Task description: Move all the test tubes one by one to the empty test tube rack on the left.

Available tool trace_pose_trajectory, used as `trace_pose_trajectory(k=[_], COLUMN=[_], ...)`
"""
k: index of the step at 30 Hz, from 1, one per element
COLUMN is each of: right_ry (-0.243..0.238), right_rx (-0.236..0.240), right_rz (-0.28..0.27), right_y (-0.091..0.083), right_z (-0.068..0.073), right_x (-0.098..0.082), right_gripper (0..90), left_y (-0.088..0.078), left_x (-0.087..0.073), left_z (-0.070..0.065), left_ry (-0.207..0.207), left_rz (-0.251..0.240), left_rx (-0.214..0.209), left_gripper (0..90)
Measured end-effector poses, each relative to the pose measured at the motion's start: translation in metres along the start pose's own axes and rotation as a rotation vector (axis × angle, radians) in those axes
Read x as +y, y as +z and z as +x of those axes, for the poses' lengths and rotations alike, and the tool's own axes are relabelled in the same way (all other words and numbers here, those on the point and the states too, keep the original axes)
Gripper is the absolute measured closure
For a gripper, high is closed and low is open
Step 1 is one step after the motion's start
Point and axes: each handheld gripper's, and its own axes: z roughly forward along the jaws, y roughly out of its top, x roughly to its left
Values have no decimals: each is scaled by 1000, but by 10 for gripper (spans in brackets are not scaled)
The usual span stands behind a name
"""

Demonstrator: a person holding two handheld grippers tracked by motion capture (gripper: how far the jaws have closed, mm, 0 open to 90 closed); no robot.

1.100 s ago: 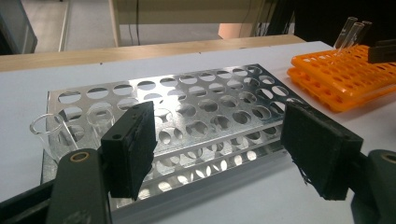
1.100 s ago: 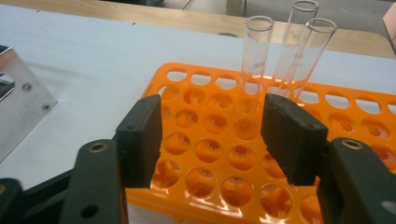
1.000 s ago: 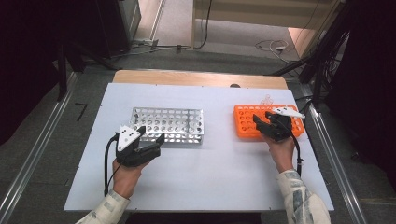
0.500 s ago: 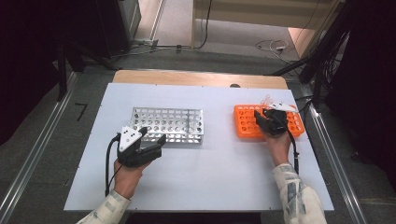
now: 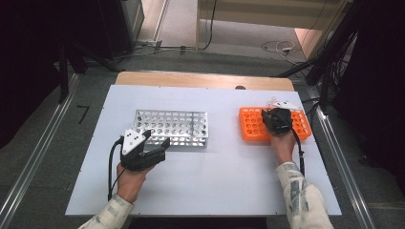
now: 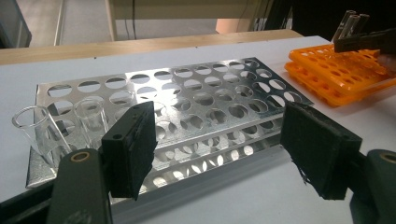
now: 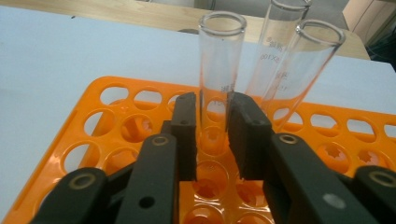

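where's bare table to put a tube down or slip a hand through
Free: the gap between the metal rack and the orange rack; the near strip of table between the two forearms; the far strip behind both racks. Crowded: the orange rack's far right, where the right tongs clamp a tube beside two others, and the metal rack's near left by the left tongs.

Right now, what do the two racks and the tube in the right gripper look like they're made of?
Silver rack: looks like sheet metal, shiny, with bright reflections and thin punched plates. Orange rack: probably moulded plastic, opaque, smooth with a dull sheen and rounded hole edges. Test tube in the right gripper: clear, glossy, with printed marks; glass or clear plastic, hard to say.
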Motion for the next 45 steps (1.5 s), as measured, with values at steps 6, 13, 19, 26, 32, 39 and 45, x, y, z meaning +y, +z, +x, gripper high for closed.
trace_pose_trajectory(k=[6, 13, 19, 26, 32, 39, 45], right_ry=[0, -12, -25, -31, -35, -38, -56], right_rx=[2, -9, -9, 23, 75, 136, 173], right_rz=[-9, -46, -85, -110, -116, -118, -117], right_y=[-2, -12, -25, -39, -52, -66, -73], right_z=[0, 2, 5, 10, 14, 16, 24], right_x=[1, 6, 12, 16, 18, 20, 19], right_gripper=[732, 735, 737, 737, 738, 738, 738], left_y=[1, 1, 2, 2, 2, 2, 1], left_x=[-1, -1, -1, -1, 0, 0, 0], left_z=[-1, -1, -1, -1, 0, 0, 0], left_ry=[4, 3, 4, 5, 3, 7, 7], left_rz=[5, 5, 12, 21, 26, 29, 28], left_rx=[-2, 0, -2, 7, 17, 18, 16], left_gripper=[268, 266, 239, 193, 180, 181, 181])
